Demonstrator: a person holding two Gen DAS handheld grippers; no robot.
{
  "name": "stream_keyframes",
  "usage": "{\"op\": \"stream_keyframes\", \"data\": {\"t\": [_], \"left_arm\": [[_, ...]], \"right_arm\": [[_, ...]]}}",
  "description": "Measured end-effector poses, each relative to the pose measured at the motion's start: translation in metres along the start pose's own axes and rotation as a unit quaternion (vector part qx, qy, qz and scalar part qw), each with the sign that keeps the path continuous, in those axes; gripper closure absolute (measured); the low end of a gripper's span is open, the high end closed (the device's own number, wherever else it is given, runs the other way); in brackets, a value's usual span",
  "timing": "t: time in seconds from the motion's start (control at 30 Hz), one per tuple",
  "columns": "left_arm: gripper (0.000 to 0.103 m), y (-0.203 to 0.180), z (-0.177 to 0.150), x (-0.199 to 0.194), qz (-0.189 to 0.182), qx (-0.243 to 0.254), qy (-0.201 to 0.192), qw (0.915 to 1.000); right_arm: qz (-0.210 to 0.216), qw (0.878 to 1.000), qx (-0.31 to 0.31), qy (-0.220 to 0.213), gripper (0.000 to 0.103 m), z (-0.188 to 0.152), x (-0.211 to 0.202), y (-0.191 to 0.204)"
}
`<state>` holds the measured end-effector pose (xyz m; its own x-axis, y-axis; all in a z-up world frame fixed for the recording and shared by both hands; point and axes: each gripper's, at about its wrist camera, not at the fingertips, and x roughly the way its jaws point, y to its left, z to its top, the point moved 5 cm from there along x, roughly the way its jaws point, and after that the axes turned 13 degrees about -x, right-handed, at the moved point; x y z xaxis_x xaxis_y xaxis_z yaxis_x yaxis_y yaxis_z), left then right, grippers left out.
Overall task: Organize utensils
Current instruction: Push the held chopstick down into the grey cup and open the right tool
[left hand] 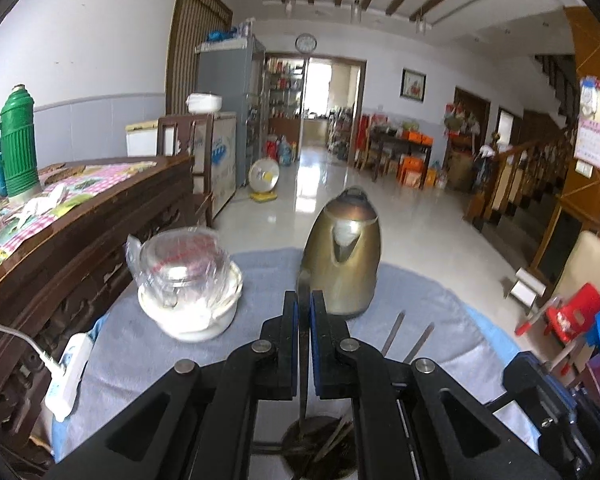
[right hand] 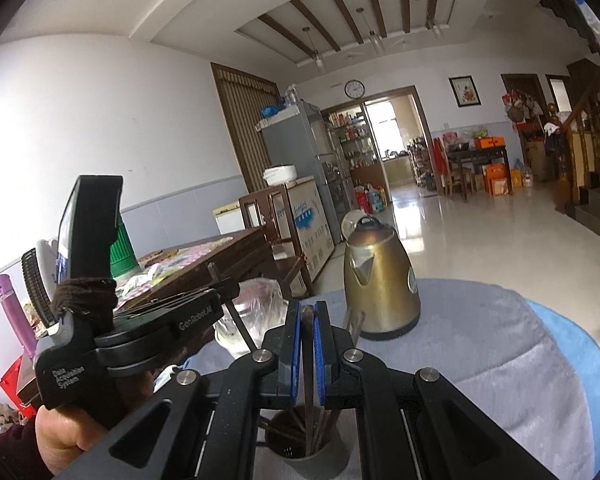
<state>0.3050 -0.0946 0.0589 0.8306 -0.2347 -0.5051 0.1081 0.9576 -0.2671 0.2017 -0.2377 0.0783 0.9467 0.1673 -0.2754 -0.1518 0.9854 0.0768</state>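
Note:
A grey utensil holder cup (right hand: 300, 446) stands on the cloth-covered table (right hand: 480, 344), holding several dark chopsticks; it also shows in the left wrist view (left hand: 320, 444). My left gripper (left hand: 304, 300) is shut on a thin dark chopstick (left hand: 303, 400) whose lower end reaches into the cup. My right gripper (right hand: 307, 310) is shut on another dark chopstick (right hand: 308, 380) that stands upright into the cup. The left gripper's body (right hand: 140, 332) shows at the left of the right wrist view. Two more chopstick ends (left hand: 410, 338) stick up beside the left gripper.
A brass-coloured kettle (left hand: 342, 256) stands just beyond the grippers. A white bowl holding a plastic-wrapped glass (left hand: 188, 280) is at the left. A power strip (left hand: 68, 376) hangs at the table's left edge. A dark wooden table (left hand: 80, 216) with a green thermos (left hand: 18, 140) stands left.

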Motion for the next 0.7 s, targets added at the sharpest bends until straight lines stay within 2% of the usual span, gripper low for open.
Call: {"op": "stream_keyframes", "data": {"t": [0.17, 0.37, 0.4, 0.47, 0.5, 0.6, 0.7], "left_arm": [[0.098, 0.006, -0.01, -0.005, 0.024, 0.019, 0.014, 0.9994], [0.096, 0.013, -0.013, -0.027, 0.025, 0.029, 0.015, 0.9991], [0.093, 0.013, -0.013, -0.029, 0.026, 0.031, 0.014, 0.9991], [0.081, 0.017, -0.014, -0.038, 0.03, 0.034, 0.01, 0.9989], [0.07, 0.019, -0.014, -0.043, 0.031, 0.033, 0.005, 0.999], [0.061, 0.025, -0.014, -0.057, 0.037, 0.04, -0.013, 0.9985], [0.046, 0.03, -0.014, -0.071, 0.048, 0.048, -0.022, 0.9975]], "right_arm": [[0.002, 1.0, 0.01, 0.016, 0.096, -0.008, 0.001, -0.002], [0.007, 0.999, 0.019, 0.032, 0.095, -0.012, 0.002, 0.0], [0.01, 0.999, 0.023, 0.035, 0.095, -0.012, 0.001, 0.001], [0.012, 0.999, 0.027, 0.038, 0.095, -0.012, -0.002, 0.003], [0.012, 0.999, 0.027, 0.038, 0.095, -0.012, -0.002, 0.003], [0.014, 0.999, 0.033, 0.04, 0.095, -0.012, -0.008, 0.006], [0.017, 0.998, 0.039, 0.044, 0.094, -0.012, -0.014, 0.008]]}}
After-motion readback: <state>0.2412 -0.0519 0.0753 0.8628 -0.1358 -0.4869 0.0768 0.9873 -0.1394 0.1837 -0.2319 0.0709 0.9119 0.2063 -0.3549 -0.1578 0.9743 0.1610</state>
